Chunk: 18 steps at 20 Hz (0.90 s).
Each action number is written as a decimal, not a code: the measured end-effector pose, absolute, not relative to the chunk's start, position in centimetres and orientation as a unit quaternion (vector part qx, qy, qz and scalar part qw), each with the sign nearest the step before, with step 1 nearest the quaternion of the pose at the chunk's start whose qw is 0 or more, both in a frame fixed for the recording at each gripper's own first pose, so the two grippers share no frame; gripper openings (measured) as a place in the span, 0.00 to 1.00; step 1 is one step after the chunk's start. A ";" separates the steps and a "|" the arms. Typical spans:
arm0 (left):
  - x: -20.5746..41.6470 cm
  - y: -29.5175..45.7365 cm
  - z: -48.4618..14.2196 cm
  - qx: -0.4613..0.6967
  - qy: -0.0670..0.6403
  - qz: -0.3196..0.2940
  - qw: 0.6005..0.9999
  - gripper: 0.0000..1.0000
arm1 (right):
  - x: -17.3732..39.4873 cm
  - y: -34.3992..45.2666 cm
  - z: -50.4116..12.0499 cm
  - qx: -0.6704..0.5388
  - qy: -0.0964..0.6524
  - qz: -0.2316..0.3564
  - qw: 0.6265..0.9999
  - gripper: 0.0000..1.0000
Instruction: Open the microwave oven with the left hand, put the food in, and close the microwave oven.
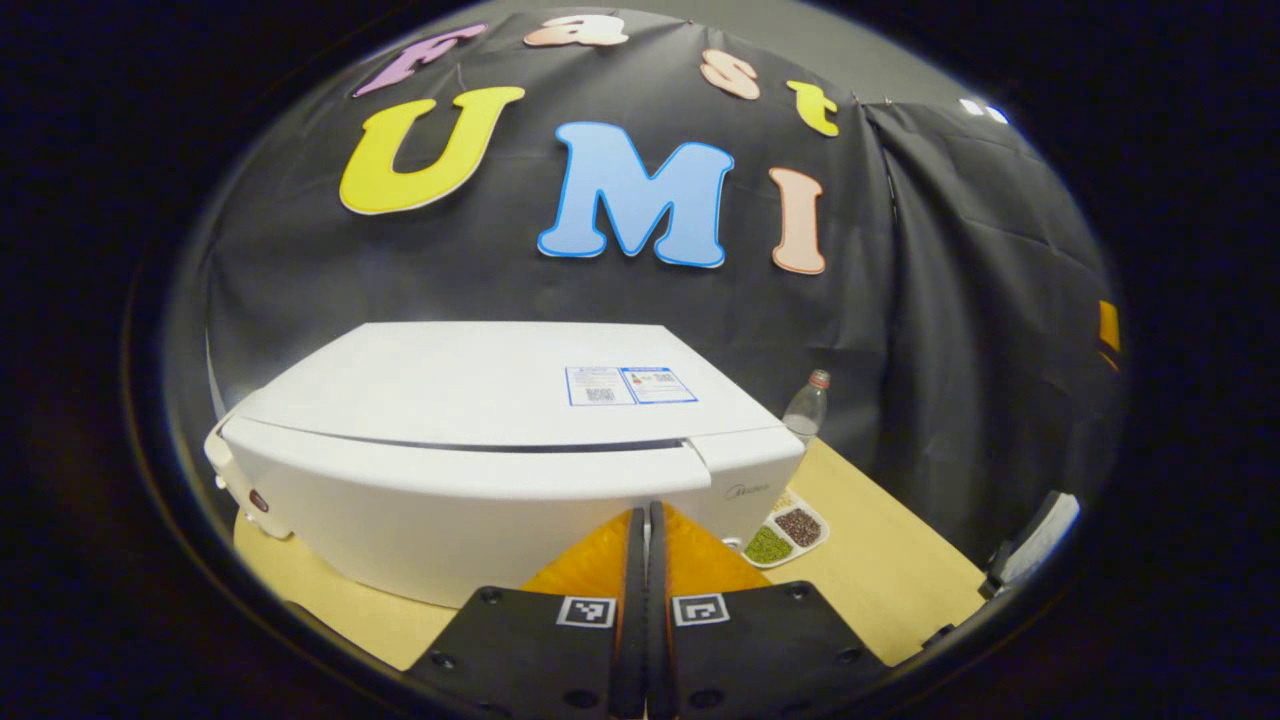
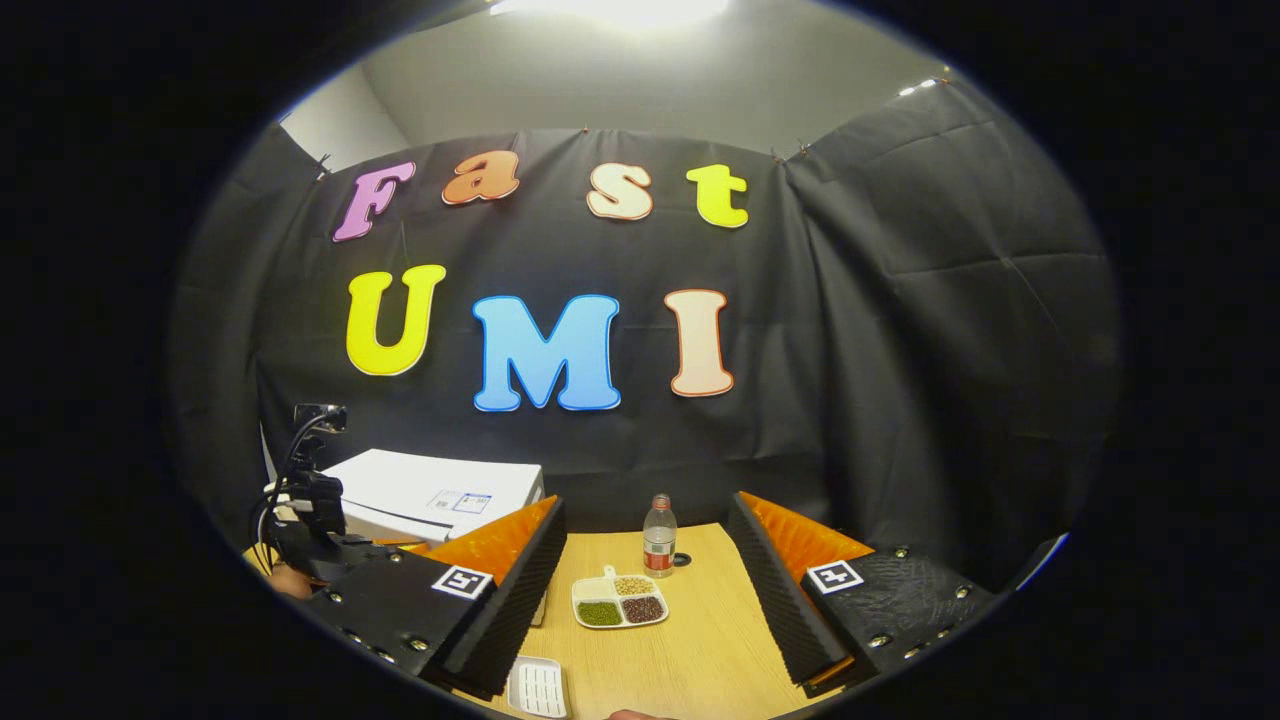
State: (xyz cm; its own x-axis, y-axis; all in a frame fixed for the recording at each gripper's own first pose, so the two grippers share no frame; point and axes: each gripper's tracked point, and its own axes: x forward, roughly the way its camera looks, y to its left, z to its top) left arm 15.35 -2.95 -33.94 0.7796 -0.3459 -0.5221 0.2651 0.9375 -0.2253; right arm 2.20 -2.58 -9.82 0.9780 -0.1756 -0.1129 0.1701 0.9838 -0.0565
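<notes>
In the left gripper view the left tongs [image 1: 645, 530] are pressed together with nothing between them, just in front of the white microwave oven [image 1: 480, 440], whose door is closed; beside it on the desk [image 1: 880, 560] sits a divided food tray [image 1: 785, 532] and a bottle [image 1: 806, 408]; in the right gripper view the right tongs [image 2: 648, 590] gape wide and empty above the desk, the tray between them farther off.
</notes>
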 end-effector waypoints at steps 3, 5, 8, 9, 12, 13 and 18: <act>16.0 -3.1 -34.1 -0.090 0.296 -0.154 0.938 0.07 | 2.5 -2.3 -9.5 -0.028 0.056 -0.086 0.994 0.98; 16.1 -3.1 -34.0 -0.081 0.291 -0.159 0.940 0.09 | 2.5 -2.5 -9.5 -0.032 0.054 -0.090 0.994 0.98; 16.1 -3.1 -34.0 -0.079 0.290 -0.163 0.940 0.07 | 2.6 -2.2 -9.8 -0.029 0.060 -0.089 0.994 0.98; 15.9 -3.0 -34.0 -0.078 0.290 -0.162 0.940 0.07 | 2.6 -2.2 -9.8 -0.029 0.059 -0.088 0.994 0.98; 15.9 -1.4 -31.4 -0.066 0.267 -0.146 0.950 0.05 | 3.1 -1.3 -9.1 -0.028 0.051 -0.076 0.995 0.98; 15.7 -0.6 -29.7 -0.065 0.251 -0.143 0.955 0.10 | 3.5 -0.8 -8.5 -0.024 0.046 -0.071 0.996 0.98; 13.4 6.4 -17.4 -0.056 0.144 -0.107 0.982 0.27 | 5.8 4.0 -6.3 -0.005 0.028 -0.007 1.000 0.98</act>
State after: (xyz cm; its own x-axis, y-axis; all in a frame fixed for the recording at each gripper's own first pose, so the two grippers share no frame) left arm 13.42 6.44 -17.37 0.9360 -0.2259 -0.2700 0.1937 0.9709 -0.1410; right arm 5.85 4.02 -6.26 0.9984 -0.0139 -0.0550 0.0134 0.9999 -0.0097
